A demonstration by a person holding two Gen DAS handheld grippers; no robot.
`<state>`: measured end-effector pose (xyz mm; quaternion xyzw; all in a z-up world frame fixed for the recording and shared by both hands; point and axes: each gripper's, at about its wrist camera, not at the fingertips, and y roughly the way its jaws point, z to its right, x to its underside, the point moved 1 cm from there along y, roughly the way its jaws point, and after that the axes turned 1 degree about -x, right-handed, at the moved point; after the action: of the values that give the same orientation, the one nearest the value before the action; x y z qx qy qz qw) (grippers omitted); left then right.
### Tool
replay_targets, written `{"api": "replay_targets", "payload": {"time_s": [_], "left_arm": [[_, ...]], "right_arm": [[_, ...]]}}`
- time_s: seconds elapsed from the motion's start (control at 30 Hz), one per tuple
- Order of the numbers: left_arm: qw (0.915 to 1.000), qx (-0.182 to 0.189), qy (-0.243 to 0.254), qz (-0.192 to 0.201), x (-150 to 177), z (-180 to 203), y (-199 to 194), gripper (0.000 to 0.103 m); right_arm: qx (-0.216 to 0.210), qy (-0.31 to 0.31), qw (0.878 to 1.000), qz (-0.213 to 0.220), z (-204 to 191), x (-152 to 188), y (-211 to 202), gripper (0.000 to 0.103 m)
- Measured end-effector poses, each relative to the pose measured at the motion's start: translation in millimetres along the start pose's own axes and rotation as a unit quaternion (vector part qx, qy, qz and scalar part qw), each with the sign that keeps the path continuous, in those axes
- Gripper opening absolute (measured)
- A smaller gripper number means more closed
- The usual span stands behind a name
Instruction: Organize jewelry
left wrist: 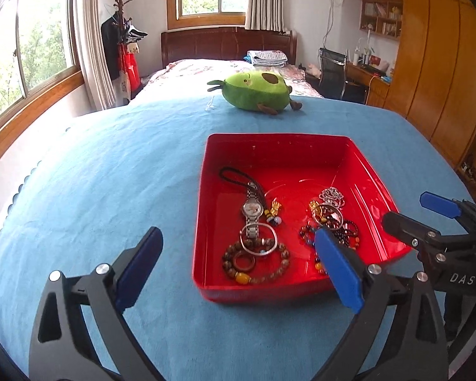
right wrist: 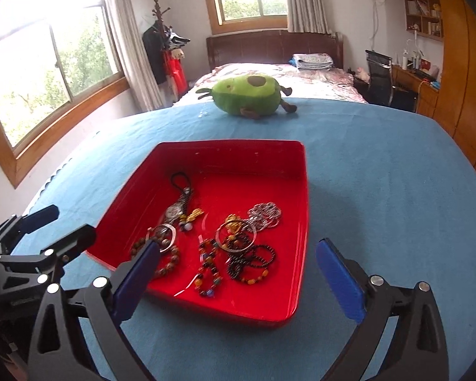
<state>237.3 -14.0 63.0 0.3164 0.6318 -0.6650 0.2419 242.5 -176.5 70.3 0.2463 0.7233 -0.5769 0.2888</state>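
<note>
**Both grippers spread and empty at red tray; jewelry all inside**

Left wrist view: left gripper [left wrist: 238,266] wide open, holding nothing, near edge of red tray [left wrist: 377,177]. Wristwatch [left wrist: 251,211], silver bangle [left wrist: 259,240] and wooden bead bracelet [left wrist: 256,263] overlapping; likely to lift together if pinched carelessly. Beaded pile partly hidden behind right finger [left wrist: 338,271].

Right wrist view: right gripper [right wrist: 238,282] likewise open, empty. Dark bead strands [right wrist: 254,258] tangled under a ring; snagging probable. Silver chain [right wrist: 265,214] too blurred to resolve. Left edge of pile masked by finger.
</note>
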Motion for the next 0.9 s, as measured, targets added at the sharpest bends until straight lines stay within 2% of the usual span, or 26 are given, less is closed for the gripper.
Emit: {"api": "replay_targets", "payload": {"time_s": [0.23, 0.6, 0.8, 0.9], "left_arm": [[0.9998, -0.003, -0.012, 0.015, 13.6, -8.4, -19.6, 0.100], [0.9997, -0.002, -0.019, 0.018, 33.6, -13.3, -40.4, 0.100], [0.9998, -0.005, -0.011, 0.013, 44.3, -12.4, -44.3, 0.100], [0.9999, 0.002, -0.011, -0.002, 49.9, -16.1, -37.7, 0.100]], "right_arm": [[0.001, -0.002, 1.000, 0.011, -3.1, 13.9, -19.0, 0.099], [-0.010, 0.027, 1.000, 0.002, 3.9, 41.7, -30.0, 0.099], [-0.006, 0.045, 0.999, 0.000, 7.6, 48.3, -34.4, 0.099], [0.000, 0.039, 0.999, -0.006, 2.2, 52.0, -33.9, 0.099]]}}
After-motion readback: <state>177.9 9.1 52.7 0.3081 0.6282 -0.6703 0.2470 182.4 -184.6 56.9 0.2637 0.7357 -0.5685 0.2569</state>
